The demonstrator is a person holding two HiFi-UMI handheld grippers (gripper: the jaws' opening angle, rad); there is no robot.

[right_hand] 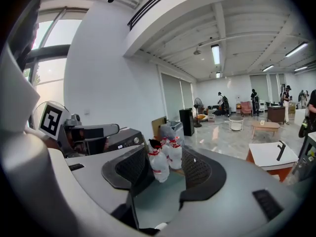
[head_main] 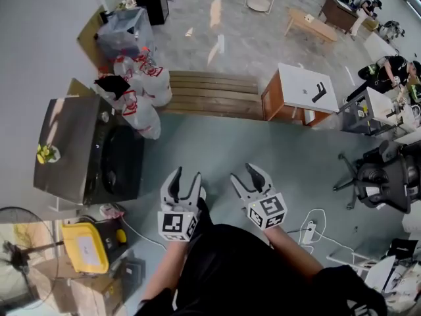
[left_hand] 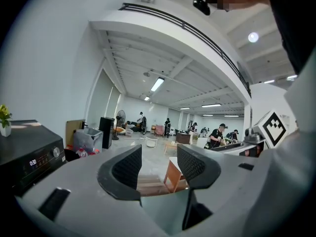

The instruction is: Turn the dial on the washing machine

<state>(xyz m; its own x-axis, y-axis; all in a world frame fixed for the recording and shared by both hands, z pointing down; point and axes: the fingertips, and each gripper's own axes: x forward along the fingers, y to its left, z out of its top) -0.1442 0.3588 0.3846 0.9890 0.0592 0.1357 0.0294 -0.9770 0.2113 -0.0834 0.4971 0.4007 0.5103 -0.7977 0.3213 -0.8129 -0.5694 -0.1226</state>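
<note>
Head view: both grippers sit at 6 o'clock, held side by side, jaws pointing to 12. The left gripper [head_main: 186,176] has its jaws apart with nothing between them, and the right gripper [head_main: 245,174] is the same. The washing machine [head_main: 92,153] stands at 9 o'clock, well apart from both grippers. Its dial [head_main: 104,117] is only a small knob on the dark front, too small to read. A small plant [head_main: 46,153] sits on the lid. White tied bags [head_main: 141,91] are piled at 11 o'clock, just beside the machine. A fan [head_main: 16,242] at 8 o'clock is cut off by the frame edge.

Left gripper view: the left gripper [left_hand: 158,164] is open, with bare floor in the gap. The washing machine [left_hand: 29,157] is at 8 o'clock, cut off by the edge, and its dial [left_hand: 56,152] is just visible.

Right gripper view: the right gripper [right_hand: 165,167] is open and empty. The bags [right_hand: 160,164] show far behind the gap. The washing machine [right_hand: 123,139] is at 9 o'clock, partly hidden by the left gripper, with the dial [right_hand: 137,140] small.
</note>
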